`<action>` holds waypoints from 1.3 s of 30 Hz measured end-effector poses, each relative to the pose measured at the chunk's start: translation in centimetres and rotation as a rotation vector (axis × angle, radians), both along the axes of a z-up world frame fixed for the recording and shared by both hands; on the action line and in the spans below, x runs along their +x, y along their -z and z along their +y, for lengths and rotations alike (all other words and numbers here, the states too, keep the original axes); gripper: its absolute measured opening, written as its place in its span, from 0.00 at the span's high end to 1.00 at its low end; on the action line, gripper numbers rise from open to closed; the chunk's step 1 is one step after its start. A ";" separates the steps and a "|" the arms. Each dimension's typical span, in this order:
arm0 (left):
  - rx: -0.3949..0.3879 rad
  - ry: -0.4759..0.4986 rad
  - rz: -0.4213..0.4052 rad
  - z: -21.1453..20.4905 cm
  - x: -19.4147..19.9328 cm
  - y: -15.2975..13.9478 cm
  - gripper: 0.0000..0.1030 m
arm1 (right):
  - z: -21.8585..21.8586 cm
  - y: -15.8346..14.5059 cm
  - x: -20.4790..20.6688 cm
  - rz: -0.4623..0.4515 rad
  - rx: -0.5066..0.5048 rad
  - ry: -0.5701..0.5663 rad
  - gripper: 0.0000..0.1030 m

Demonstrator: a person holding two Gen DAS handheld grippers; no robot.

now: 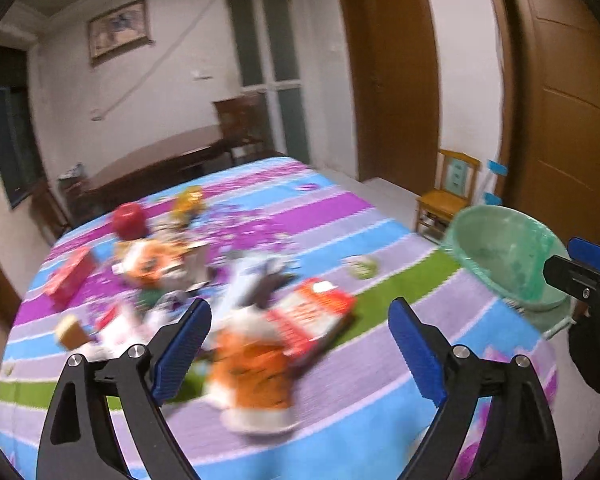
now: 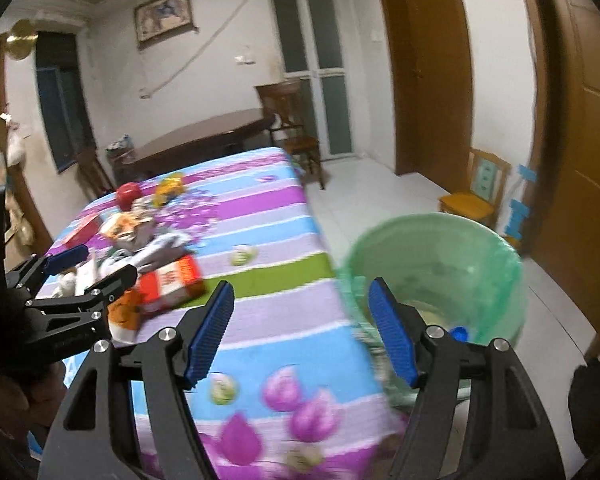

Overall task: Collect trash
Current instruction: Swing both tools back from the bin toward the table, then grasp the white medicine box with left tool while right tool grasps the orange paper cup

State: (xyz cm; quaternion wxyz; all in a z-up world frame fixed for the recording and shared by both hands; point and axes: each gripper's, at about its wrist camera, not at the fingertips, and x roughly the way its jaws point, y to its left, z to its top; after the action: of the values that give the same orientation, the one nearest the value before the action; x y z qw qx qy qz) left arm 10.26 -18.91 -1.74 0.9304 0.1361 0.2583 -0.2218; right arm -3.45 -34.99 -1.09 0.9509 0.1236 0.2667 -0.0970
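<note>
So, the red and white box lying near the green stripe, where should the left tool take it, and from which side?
Best guess: grip the red box across its thin height at the near long edge, coming from the left tool side, low over the cloth. It lies flat, so its broad face looks too wide to span. An orange packet lies close against its near-left end, so aim for the freer right half.

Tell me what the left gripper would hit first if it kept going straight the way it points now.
Probably the orange-and-white snack wrapper, lying on the striped cloth between the open left gripper fingers, with the red-and-white packet just beyond. The picture is blurred, so depth is uncertain.
</note>
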 end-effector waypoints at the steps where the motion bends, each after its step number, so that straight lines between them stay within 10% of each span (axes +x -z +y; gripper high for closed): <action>1: -0.006 -0.017 -0.002 1.1 -0.1 0.0 0.12 | 0.9 0.0 0.2 -0.004 -0.009 -0.016 0.34; 19: -0.182 -0.487 0.148 27.5 3.3 3.0 0.10 | 14.1 2.8 6.6 0.073 -0.079 -0.386 0.33; 30: -0.211 -0.421 0.145 25.3 4.3 2.9 0.10 | 15.5 4.9 13.1 0.205 0.091 -0.343 0.28; 33: -0.236 -0.395 0.159 24.5 4.8 2.6 0.10 | 15.7 5.6 13.8 0.221 0.121 -0.336 0.52; 39: -0.238 -0.306 0.167 21.4 5.0 1.8 0.10 | 14.8 4.8 11.5 0.147 0.184 -0.376 0.56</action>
State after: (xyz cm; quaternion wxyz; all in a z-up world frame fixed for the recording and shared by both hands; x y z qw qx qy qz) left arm 15.26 2.51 -3.55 0.9380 -0.0345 0.3242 -0.1175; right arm 8.09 -20.23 -5.85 0.9151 0.1504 0.3612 0.0977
